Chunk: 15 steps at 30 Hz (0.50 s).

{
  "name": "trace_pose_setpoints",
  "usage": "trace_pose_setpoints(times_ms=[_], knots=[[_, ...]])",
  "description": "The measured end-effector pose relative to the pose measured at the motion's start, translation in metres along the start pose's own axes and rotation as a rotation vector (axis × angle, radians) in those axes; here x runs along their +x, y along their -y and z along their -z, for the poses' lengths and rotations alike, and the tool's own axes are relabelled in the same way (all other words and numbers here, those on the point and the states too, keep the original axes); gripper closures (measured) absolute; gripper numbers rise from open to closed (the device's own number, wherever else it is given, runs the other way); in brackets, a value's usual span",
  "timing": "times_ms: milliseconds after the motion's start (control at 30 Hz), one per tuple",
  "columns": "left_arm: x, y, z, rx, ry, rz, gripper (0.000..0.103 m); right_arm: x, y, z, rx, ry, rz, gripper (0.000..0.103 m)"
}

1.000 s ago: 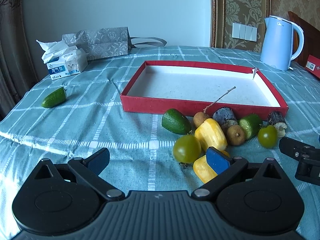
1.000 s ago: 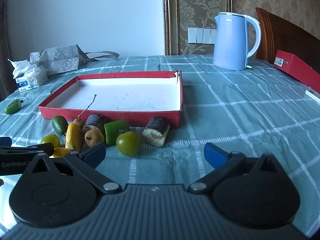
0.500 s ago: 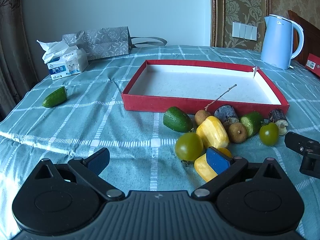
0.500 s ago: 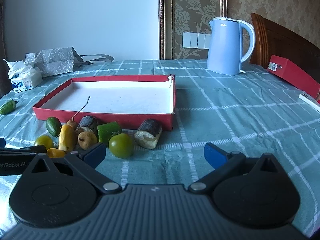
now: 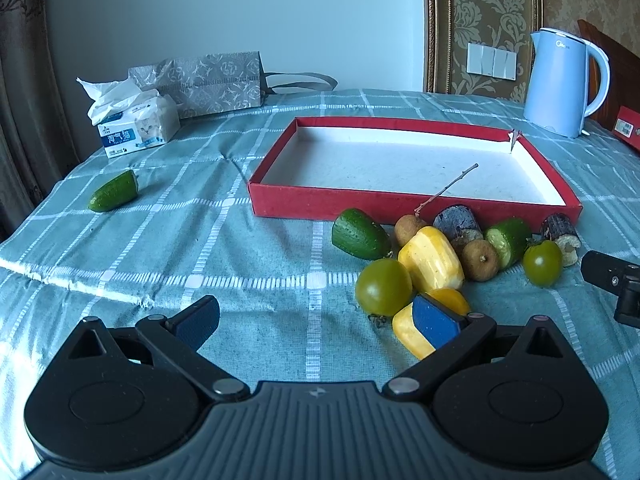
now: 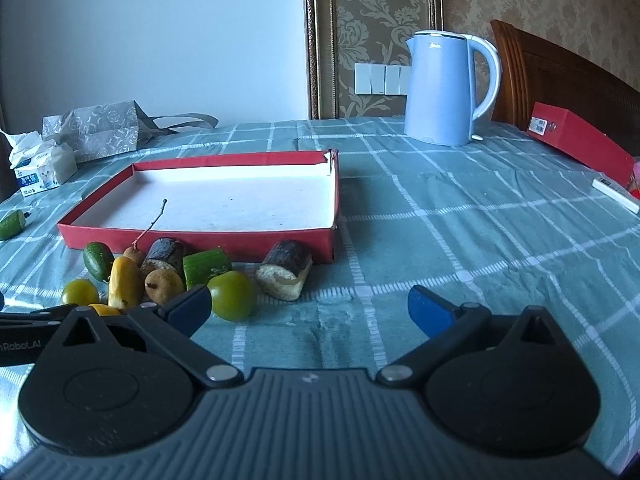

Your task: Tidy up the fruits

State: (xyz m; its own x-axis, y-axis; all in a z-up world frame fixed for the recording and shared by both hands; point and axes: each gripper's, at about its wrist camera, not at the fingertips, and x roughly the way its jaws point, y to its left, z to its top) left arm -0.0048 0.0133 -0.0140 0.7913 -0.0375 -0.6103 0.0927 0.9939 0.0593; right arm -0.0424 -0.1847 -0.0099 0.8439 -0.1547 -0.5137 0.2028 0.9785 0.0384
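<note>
Fruits (image 5: 432, 258) clustered beside red tray (image 5: 412, 204); we hold left gripper (image 5: 316, 320) and right gripper (image 6: 310, 306) spread, unladen, ready for loading.

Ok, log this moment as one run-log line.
left gripper: open, empty | right gripper: open, empty | shallow red cardboard tray: empty | round green tomato: on checked teal tablecloth

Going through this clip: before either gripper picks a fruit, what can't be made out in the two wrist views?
- Left wrist view: the yellow piece nearest the camera is partly covered by the left gripper's blue pad.
- Right wrist view: the same piece is mostly hidden behind the gripper body.
- Lone cucumber: cut by the right view's edge.
- Tissue pack: print too small to read.
</note>
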Motion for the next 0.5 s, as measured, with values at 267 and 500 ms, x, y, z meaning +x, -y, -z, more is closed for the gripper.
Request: trace_pose_setpoints(times_ms=[267,500], knots=[[0.0001,-0.0009,0.0002,-0.002,-0.003,0.002,0.0,0.0003,-0.0017,0.0006,-0.004,0.001,0.001,0.0],[-0.0005,-0.0012,0.0016,-0.001,-0.005,0.001,0.0,-0.0013,-0.0002,0.0002,0.006,0.009,0.004,0.0]])
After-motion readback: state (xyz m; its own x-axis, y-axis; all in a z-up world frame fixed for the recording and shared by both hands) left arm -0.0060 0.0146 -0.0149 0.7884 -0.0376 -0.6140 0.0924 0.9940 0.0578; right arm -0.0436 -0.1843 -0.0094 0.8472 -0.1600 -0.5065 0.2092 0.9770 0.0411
